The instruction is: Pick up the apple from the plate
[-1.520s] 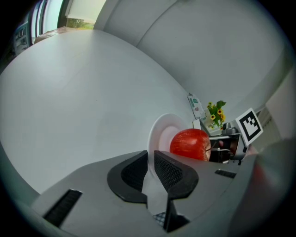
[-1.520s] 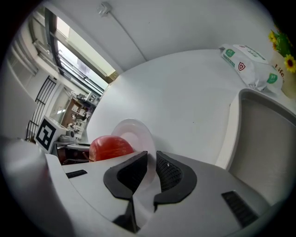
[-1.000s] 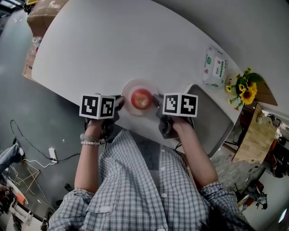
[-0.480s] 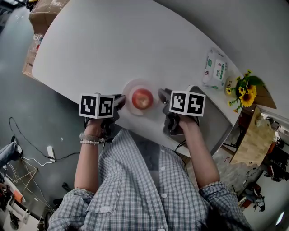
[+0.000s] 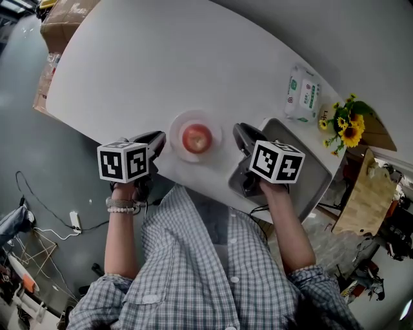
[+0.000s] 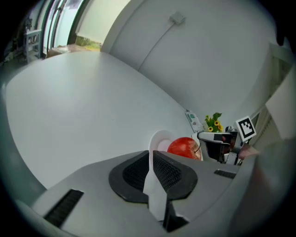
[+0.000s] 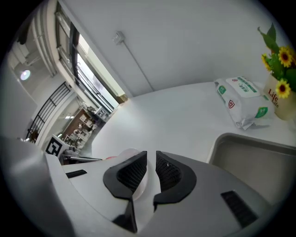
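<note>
A red apple (image 5: 197,136) sits on a small white plate (image 5: 175,126) near the front edge of the white table (image 5: 148,58). My left gripper (image 5: 157,138) hangs left of the plate, off the table edge, jaws shut and empty. My right gripper (image 5: 240,132) is right of the plate, also shut with nothing in it. In the left gripper view the apple (image 6: 184,147) and plate (image 6: 159,139) lie just past my shut left gripper (image 6: 151,155), with the right gripper (image 6: 216,139) beyond. The right gripper view shows my right gripper (image 7: 151,157) and the plate's rim (image 7: 128,154).
A sink basin (image 5: 303,164) is set in the table to the right, under my right hand. A pack of wipes (image 5: 301,93) and a pot of sunflowers (image 5: 348,129) stand at the far right. Cardboard boxes (image 5: 61,16) sit beyond the table's left end.
Both grippers have drawn away from the plate: the left one out to the left and toward the person, the right one out to the right. The apple has stayed on the plate.
</note>
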Demonstrator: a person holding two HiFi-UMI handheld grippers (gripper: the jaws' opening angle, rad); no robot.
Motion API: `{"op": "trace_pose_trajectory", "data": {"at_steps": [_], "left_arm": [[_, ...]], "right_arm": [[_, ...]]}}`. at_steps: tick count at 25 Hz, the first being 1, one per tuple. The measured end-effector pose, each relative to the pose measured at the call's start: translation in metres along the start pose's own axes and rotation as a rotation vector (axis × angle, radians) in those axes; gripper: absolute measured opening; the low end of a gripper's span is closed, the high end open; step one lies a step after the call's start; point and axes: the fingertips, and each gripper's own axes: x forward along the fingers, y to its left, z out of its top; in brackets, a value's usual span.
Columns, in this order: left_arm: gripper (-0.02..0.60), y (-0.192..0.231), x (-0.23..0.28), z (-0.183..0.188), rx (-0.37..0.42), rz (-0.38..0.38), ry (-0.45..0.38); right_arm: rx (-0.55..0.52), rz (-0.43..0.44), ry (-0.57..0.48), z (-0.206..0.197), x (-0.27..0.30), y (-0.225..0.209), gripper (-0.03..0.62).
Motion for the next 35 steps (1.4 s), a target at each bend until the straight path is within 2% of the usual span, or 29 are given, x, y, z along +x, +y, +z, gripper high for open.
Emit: {"op": "trace_pose_trajectory", "data": {"at_steps": [5, 9, 13, 16, 19, 22, 25, 28, 35], "left_arm": [[0.014, -0.026, -0.022, 0.025, 0.086, 0.006, -0.149], [0.009, -0.064, -0.035, 0.043, 0.203, -0.001, -0.259], [0.009, -0.111, -0.039, 0.045, 0.305, -0.049, -0.285], [0.009, -0.146, -0.038, 0.042, 0.366, -0.093, -0.294], [0.009, -0.184, -0.043, 0.046, 0.448, -0.135, -0.345], [0.009, -0.218, -0.055, 0.052, 0.56, -0.14, -0.417], [0.009, -0.243, -0.062, 0.054, 0.652, -0.119, -0.443], [0.009, -0.261, -0.068, 0.054, 0.684, -0.136, -0.457], [0.009, -0.281, -0.075, 0.052, 0.684, -0.184, -0.469]], "right_arm": [[-0.093, 0.03, -0.11, 0.012, -0.032, 0.007, 0.044], [-0.209, 0.041, -0.188, 0.021, -0.062, 0.015, 0.04], [-0.315, 0.073, -0.26, 0.027, -0.095, 0.028, 0.04], [-0.341, 0.098, -0.305, 0.03, -0.119, 0.035, 0.037], [-0.362, 0.111, -0.362, 0.036, -0.143, 0.042, 0.035], [-0.384, 0.128, -0.399, 0.041, -0.161, 0.049, 0.035], [-0.407, 0.146, -0.45, 0.049, -0.177, 0.057, 0.034], [-0.427, 0.158, -0.496, 0.055, -0.193, 0.066, 0.034], [-0.432, 0.146, -0.55, 0.063, -0.21, 0.07, 0.031]]}}
